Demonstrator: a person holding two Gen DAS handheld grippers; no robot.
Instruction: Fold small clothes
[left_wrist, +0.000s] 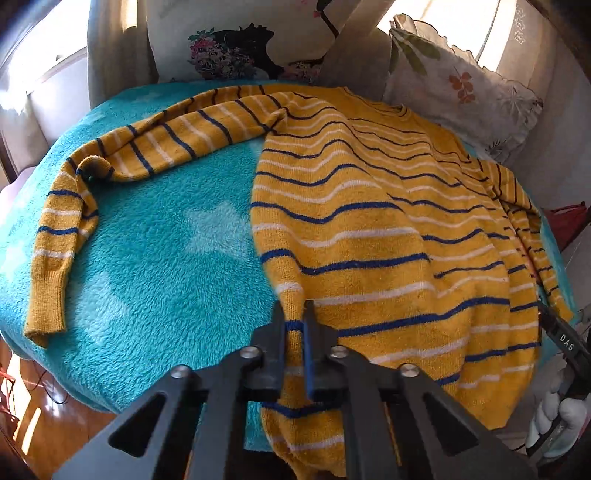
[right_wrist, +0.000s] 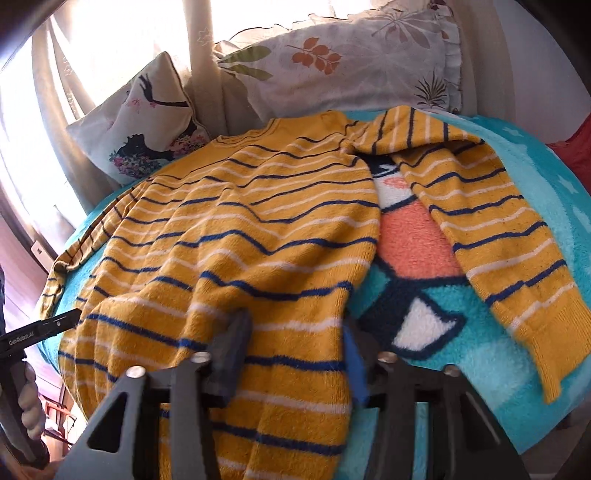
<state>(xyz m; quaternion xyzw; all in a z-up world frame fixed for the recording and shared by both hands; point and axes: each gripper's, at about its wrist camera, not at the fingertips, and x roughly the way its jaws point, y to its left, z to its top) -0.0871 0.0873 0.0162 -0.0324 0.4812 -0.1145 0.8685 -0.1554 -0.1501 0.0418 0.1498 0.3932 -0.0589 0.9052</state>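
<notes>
Left wrist view: sweater (left_wrist: 369, 229) lies on the blanket (left_wrist: 155, 258), collar toward the pillows (left_wrist: 461, 85), hem nearest. Left gripper (left_wrist: 295, 328) pinches the hem; right gripper (right_wrist: 295, 343) spread around it.

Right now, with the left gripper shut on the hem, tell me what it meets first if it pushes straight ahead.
The left gripper already pinches the striped sweater at its hem, so going forward it would likely bunch the sweater's own body first, then ride onto the teal blanket. Depth is unclear in this fisheye view.
</notes>
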